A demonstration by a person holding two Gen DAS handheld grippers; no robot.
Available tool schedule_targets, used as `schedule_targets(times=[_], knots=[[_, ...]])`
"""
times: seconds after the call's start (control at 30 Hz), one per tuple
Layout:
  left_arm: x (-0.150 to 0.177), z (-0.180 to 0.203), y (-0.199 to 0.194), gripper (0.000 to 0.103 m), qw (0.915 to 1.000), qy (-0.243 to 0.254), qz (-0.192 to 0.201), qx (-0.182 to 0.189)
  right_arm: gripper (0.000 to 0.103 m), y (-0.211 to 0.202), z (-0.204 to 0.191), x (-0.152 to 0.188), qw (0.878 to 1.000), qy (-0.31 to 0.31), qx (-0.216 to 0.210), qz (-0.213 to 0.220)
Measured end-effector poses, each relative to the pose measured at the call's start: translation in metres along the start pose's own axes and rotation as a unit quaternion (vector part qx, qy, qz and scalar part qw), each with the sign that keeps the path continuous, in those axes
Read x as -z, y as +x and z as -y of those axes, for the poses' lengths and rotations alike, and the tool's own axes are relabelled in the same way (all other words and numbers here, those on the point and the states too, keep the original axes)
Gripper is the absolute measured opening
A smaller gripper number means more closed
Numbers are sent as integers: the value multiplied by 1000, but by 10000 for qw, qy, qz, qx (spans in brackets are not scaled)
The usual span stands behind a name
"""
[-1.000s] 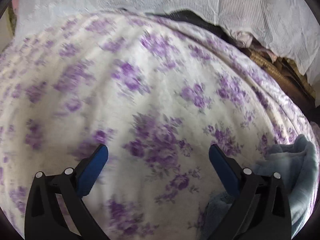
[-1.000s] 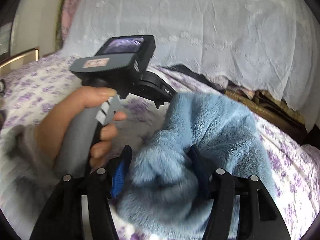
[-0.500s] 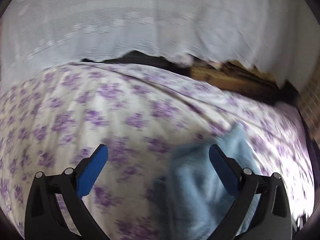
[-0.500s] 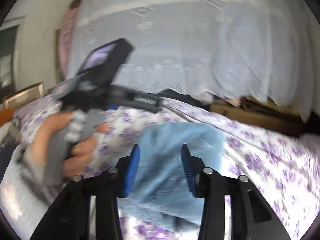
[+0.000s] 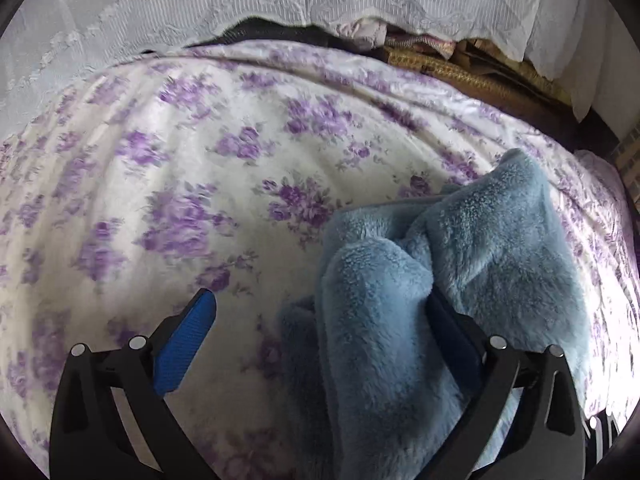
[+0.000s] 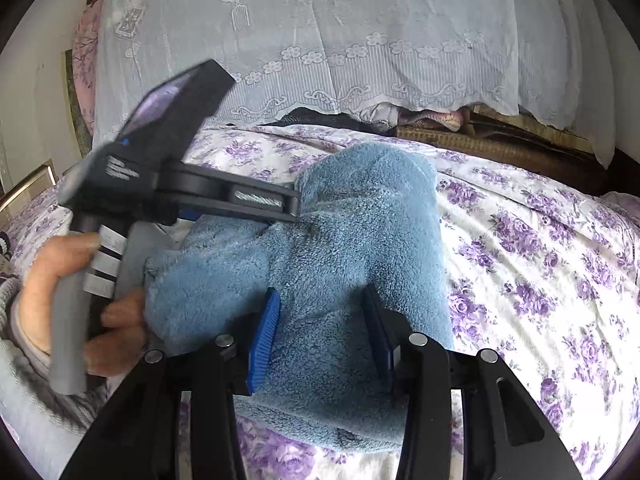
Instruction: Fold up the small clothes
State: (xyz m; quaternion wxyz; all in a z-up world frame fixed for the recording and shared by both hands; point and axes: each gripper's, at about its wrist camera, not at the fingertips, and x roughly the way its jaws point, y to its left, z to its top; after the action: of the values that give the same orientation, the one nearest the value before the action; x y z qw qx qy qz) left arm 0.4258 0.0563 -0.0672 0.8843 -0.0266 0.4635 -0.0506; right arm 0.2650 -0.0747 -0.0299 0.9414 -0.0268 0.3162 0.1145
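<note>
A fluffy blue garment point(image 6: 352, 220) lies bunched on the purple-flowered bedsheet point(image 6: 540, 272). My right gripper point(image 6: 320, 292) squeezes a fold of it between both blue pads, and its jaws are just starting to ease open. In the left wrist view the same garment point(image 5: 500, 248) fills the lower right. My left gripper point(image 5: 320, 300) stands wide open there. Its right finger is buried in the fleece and its left pad point(image 5: 188, 344) hangs free over the sheet. In the right wrist view a person's hand point(image 6: 60, 280) holds the left gripper's handle.
A white lace curtain point(image 6: 360, 40) hangs behind the bed. Under its hem, woven mats and dark bundled items point(image 5: 460, 72) lie along the bed's far edge. Flowered sheet point(image 5: 180, 160) spreads out to the left of the garment.
Both grippers have swung across the bed. The blue garment has come into the left view, against the right finger. The right jaws have narrowed onto the fleece.
</note>
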Motion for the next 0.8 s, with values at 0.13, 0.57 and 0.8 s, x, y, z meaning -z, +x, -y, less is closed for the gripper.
schedule_targets(times=[0.13, 0.57, 0.8], knots=[[4, -2, -42, 99, 9987, 120, 400, -281, 44, -21, 21, -19, 9978, 503, -323, 290], [44, 16, -31, 99, 9950, 886, 82, -444, 58, 48, 71, -97, 9901, 887, -1061, -220], [51, 11, -13, 99, 9986, 519, 17, 18, 57, 100, 90, -62, 9833, 1153, -1192, -745]])
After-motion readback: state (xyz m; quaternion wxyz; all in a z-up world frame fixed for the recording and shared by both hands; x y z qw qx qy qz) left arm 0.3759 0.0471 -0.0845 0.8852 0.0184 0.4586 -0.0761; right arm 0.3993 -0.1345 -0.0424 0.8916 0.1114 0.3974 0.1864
